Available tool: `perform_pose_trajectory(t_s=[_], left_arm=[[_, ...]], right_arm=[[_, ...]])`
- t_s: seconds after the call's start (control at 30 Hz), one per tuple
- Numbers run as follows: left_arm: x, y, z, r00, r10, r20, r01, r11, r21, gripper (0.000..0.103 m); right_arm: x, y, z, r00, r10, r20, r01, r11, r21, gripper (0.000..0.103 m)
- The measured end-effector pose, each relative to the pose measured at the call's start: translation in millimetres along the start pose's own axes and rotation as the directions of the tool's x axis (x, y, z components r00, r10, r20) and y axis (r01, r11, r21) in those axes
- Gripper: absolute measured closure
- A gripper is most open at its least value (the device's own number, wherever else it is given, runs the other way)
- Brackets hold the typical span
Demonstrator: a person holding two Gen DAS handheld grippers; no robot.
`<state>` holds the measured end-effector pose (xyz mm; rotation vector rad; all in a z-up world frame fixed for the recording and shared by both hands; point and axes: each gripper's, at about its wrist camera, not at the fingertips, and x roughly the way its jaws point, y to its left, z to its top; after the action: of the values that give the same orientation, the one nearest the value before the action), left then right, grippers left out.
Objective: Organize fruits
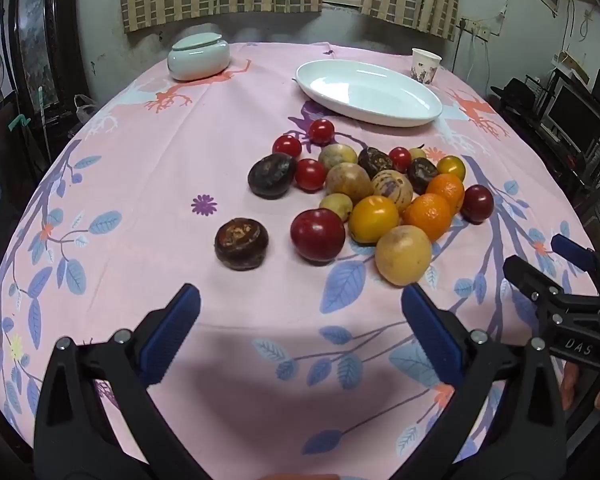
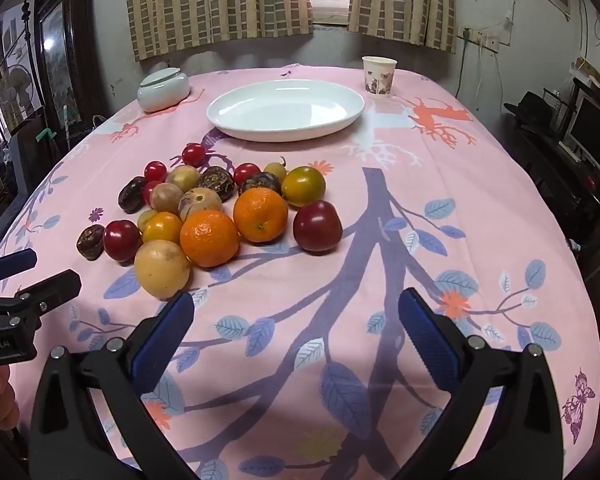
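Observation:
A pile of fruit lies on the pink tablecloth: two oranges (image 2: 209,238), red plums (image 1: 318,234), small red tomatoes (image 1: 321,131), yellow fruits (image 1: 403,255) and dark brown fruits (image 1: 241,243). An empty white oval dish (image 1: 369,92) stands behind the pile; it also shows in the right wrist view (image 2: 286,110). My left gripper (image 1: 300,300) is open and empty, just in front of the pile. My right gripper (image 2: 296,308) is open and empty, to the right of the pile. Each gripper also shows at the edge of the other's view.
A pale green lidded jar (image 1: 198,58) stands at the back left. A paper cup (image 2: 379,76) stands at the back right by the dish. The table's far edge meets a curtained wall. Shelves with monitors (image 2: 592,136) are at the right.

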<state>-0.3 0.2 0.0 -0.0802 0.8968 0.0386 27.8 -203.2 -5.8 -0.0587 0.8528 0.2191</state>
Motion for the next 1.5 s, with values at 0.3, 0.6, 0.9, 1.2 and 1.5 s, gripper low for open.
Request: perform_pose_trajectory(t_s=[0.3, 0.6, 0.9, 1.2, 1.5], left_arm=[[-1, -1, -3, 1.000, -0.004, 0.001, 0.004, 1.000, 0.004, 0.002], [2, 6, -3, 1.000, -0.006, -0.003, 0.006, 1.000, -0.006, 0.002], [2, 3, -1, 1.000, -0.010, -0.006, 0.010, 1.000, -0.008, 0.002], [3, 2, -1, 1.000, -0.010, -0.008, 0.010, 1.000, -0.008, 0.002], [0, 0, -1, 1.000, -0.010, -0.009, 0.010, 1.000, -0.007, 0.002]], right_arm=[[-1, 0, 0, 1.000, 0.002, -0.004, -0.002, 1.000, 0.001, 0.001], [2, -1, -1, 1.000, 0.005, -0.011, -0.005, 1.000, 0.001, 0.001], [2, -2, -1, 1.000, 0.006, -0.010, -0.006, 1.000, 0.004, 0.001], [2, -2, -1, 1.000, 0.008, -0.010, -0.008, 1.000, 0.004, 0.001], [2, -3, -2, 1.000, 0.007, -0.012, -0.007, 1.000, 0.005, 0.001]])
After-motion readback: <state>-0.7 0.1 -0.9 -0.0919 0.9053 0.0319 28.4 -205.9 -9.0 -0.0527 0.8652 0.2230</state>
